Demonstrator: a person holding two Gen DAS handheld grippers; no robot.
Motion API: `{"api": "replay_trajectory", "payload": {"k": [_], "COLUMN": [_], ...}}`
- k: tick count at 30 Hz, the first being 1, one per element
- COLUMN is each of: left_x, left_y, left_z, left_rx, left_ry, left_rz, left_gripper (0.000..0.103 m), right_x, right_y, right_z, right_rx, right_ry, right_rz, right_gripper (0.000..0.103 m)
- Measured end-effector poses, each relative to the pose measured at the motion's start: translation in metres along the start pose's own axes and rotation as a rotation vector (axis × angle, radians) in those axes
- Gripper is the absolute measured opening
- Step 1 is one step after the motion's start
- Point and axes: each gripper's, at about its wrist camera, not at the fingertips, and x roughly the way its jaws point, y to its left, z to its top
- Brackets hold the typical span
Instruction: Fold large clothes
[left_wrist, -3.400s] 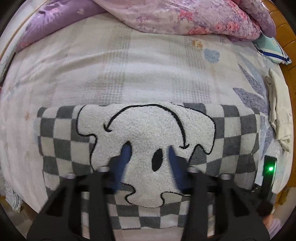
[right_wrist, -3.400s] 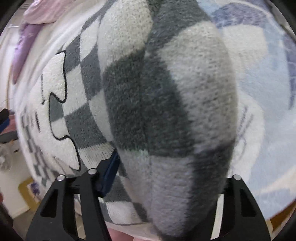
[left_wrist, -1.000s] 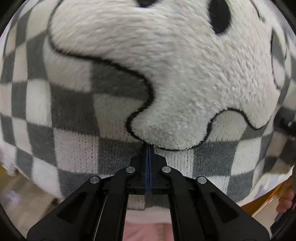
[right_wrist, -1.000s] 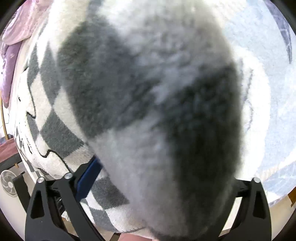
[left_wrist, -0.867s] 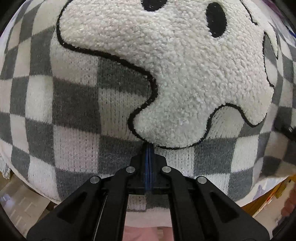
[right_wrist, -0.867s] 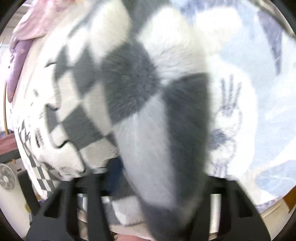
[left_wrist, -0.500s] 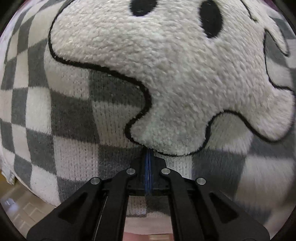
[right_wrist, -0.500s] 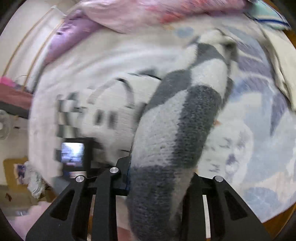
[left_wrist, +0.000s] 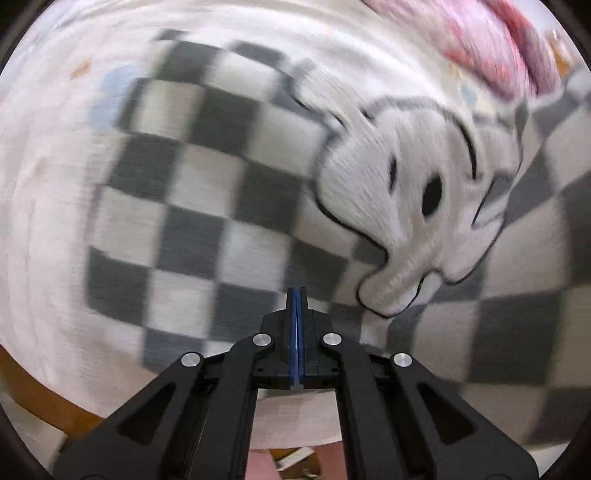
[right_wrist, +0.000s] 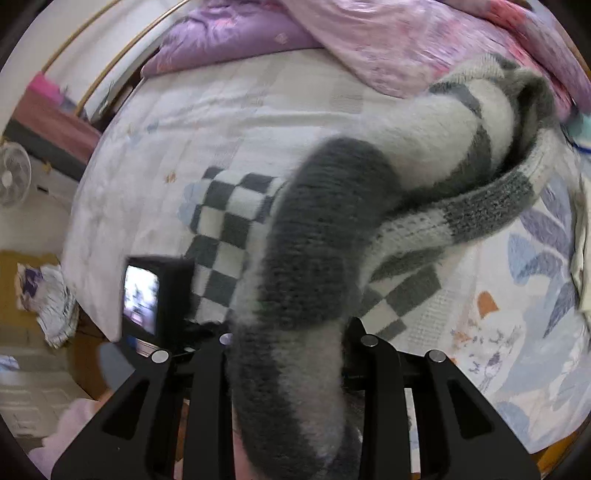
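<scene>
Left wrist view: smeared by motion blur; left gripper (left_wrist: 297, 295) clenched, nothing visible between its pads, over one checkered sweater (left_wrist: 229, 206) on the bed (left_wrist: 40, 206).
Right wrist view: right gripper (right_wrist: 291, 343) fingertips buried under sweater sleeve (right_wrist: 317, 258); apparently grasping it.

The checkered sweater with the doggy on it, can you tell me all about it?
The checkered sweater is thick, fuzzy knit in gray and white squares, with a fluffy white dog patch outlined in black. It lies on the bed sheet, while the right hand-held gripper lifts one bunched part above the rest.
</scene>
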Motion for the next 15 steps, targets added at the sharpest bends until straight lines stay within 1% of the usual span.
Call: {"api": "replay_trajectory", "payload": {"k": [1, 3, 4, 5, 6, 7, 10, 11, 13, 15], "left_x": [-0.008, -0.022, -0.027, -0.03, -0.019, -0.019, -0.025, -0.026, -0.035, -0.037], "left_y": [0.011, 0.019, 0.018, 0.022, 0.021, 0.023, 0.044, 0.056, 0.082, 0.104], "left_z": [0.002, 0.007, 0.004, 0.005, 0.004, 0.008, 0.016, 0.015, 0.007, 0.004], "left_rx": [-0.009, 0.012, 0.018, 0.011, -0.002, -0.009, -0.012, -0.025, -0.042, -0.07], "left_ry": [-0.01, -0.034, -0.04, -0.045, -0.052, -0.056, -0.063, -0.063, -0.064, -0.06], "left_rz": [-0.009, 0.02, 0.031, 0.03, 0.021, 0.02, 0.047, 0.056, 0.075, 0.097], "left_gripper": [0.0, 0.0, 0.0, 0.0, 0.0, 0.0, 0.0, 0.0, 0.0, 0.001], "right_x": [0.005, 0.017, 0.024, 0.028, 0.035, 0.045, 0.074, 0.081, 0.113, 0.141], "right_y": [0.01, 0.034, 0.047, 0.055, 0.067, 0.079, 0.107, 0.112, 0.126, 0.142], "right_z": [0.002, 0.01, 0.015, 0.015, 0.019, 0.022, 0.024, 0.024, 0.025, 0.023], "right_rx": [-0.011, -0.035, -0.05, -0.063, -0.077, -0.094, -0.102, -0.097, -0.063, -0.064], "right_ry": [0.015, 0.042, 0.053, 0.06, 0.073, 0.092, 0.149, 0.161, 0.218, 0.264], "right_rz": [-0.004, -0.03, -0.031, -0.023, -0.007, 0.004, 0.026, 0.039, 0.073, 0.079], "right_gripper": [0.026, 0.026, 0.026, 0.026, 0.027, 0.027, 0.027, 0.027, 0.027, 0.027]}}
